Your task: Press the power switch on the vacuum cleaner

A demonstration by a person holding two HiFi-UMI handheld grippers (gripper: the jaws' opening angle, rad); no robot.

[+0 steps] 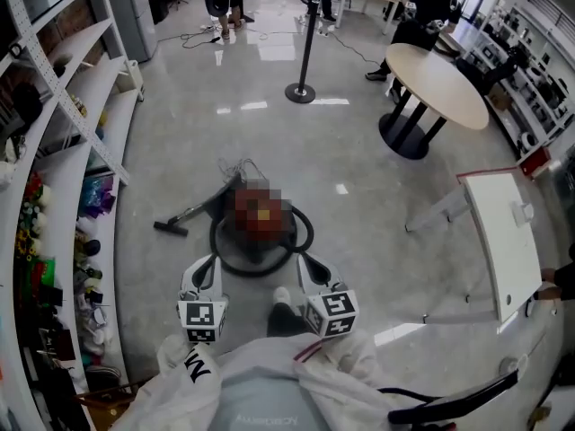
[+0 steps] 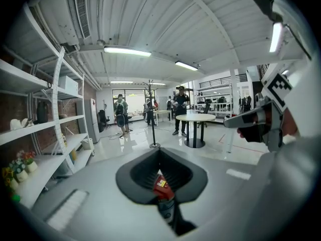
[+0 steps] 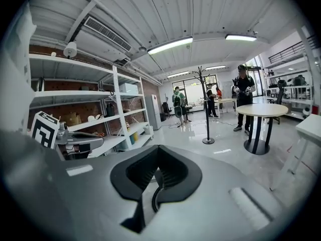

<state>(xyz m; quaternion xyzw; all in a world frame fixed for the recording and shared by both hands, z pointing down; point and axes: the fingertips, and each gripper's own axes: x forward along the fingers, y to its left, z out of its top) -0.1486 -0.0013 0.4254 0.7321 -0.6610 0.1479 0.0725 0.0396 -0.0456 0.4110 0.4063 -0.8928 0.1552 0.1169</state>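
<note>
The red canister vacuum cleaner (image 1: 260,236), ringed by its black hose, sits on the floor at frame centre, just above and between both grippers. The left gripper (image 1: 202,281) and right gripper (image 1: 316,277) have jaws together, empty, and look equally near. The switch cannot be made out.

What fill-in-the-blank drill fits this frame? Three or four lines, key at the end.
1. The vacuum cleaner stands on the ____.
2. A black hose loops around its ____ body.
3. The left gripper and the right gripper hang above the vacuum cleaner, and neither one ____ it.
4. In the head view, the round table stands on the ____ side.

Missing words: floor; red; touches; right
</note>
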